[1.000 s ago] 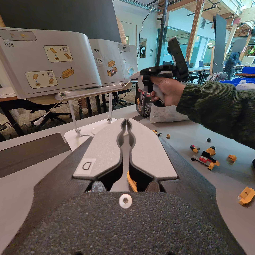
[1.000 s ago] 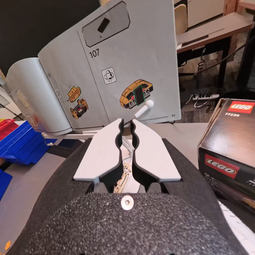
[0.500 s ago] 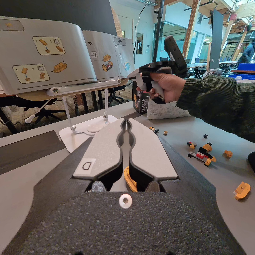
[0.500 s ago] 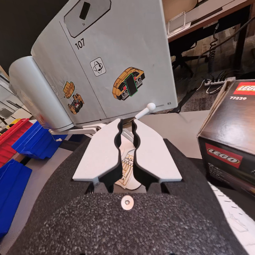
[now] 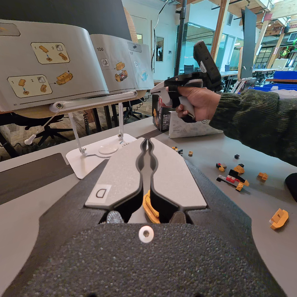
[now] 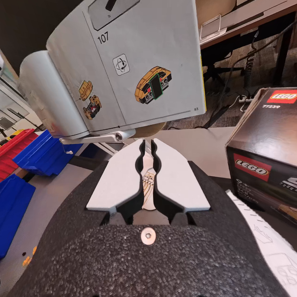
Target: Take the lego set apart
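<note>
Left wrist view, orange lego piece [image 5: 150, 207] under nearly-closed jaws, near their base

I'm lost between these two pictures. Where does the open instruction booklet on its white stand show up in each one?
Left wrist view: the instruction booklet fills the upper left, propped on its white stand beyond the left gripper.
Right wrist view: the same booklet fills the upper centre, close above the right gripper.
Shared landmark: the black lego box, centre right in the left wrist view, far right in the right wrist view.
</note>
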Available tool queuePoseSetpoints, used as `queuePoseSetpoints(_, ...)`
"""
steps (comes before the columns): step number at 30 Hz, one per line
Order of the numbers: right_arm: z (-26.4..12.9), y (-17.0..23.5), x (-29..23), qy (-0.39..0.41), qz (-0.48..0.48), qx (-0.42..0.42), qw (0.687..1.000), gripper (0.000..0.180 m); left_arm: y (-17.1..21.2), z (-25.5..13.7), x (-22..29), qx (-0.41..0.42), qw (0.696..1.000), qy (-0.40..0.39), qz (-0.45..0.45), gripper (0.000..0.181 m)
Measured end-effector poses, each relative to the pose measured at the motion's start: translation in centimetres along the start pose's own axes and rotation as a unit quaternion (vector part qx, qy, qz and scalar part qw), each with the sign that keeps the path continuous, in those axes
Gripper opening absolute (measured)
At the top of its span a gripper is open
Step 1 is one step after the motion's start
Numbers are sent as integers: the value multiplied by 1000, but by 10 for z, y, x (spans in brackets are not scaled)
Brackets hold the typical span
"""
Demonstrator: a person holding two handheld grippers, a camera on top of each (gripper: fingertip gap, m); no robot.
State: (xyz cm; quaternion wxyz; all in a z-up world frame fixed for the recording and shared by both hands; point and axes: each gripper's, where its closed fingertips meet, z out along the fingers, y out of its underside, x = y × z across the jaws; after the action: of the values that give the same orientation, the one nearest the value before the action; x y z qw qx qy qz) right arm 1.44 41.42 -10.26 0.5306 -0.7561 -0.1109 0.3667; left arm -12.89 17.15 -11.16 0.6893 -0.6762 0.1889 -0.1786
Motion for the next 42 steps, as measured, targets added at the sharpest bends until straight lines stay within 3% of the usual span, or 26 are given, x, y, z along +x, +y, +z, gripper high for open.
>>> queuePoseSetpoints(6,-23,-3,-16,-26,-38,7,999,7,1,1,4,-3,1000,6,3,1)
queuePoseSetpoints(11,-73,19,-77,-135,-165,-29,977,11,2,1,11,-7,1000,25,13,1)
queuePoseSetpoints(14,-125,65,-116,-216,-287,-101,928,17,7,4,23,-20,998,56,22,2)
queuePoseSetpoints(17,-188,135,-139,-286,-392,-210,849,24,13,6,40,-36,994,92,40,3)
queuePoseSetpoints(20,-237,207,-132,-308,-457,-308,776,28,17,7,56,-46,990,118,62,4)
queuePoseSetpoints(22,-256,242,-124,-308,-465,-344,755,30,20,8,66,-51,987,135,71,4)
queuePoseSetpoints(29,-264,280,-105,-290,-461,-380,747,31,34,0,117,-91,963,224,116,7)
queuePoseSetpoints(35,-260,287,-108,-303,-468,-378,739,15,56,-19,156,-140,936,296,131,10)
queuePoseSetpoints(42,-251,252,-132,-334,-401,-280,805,15,87,-34,183,-200,903,361,121,27)
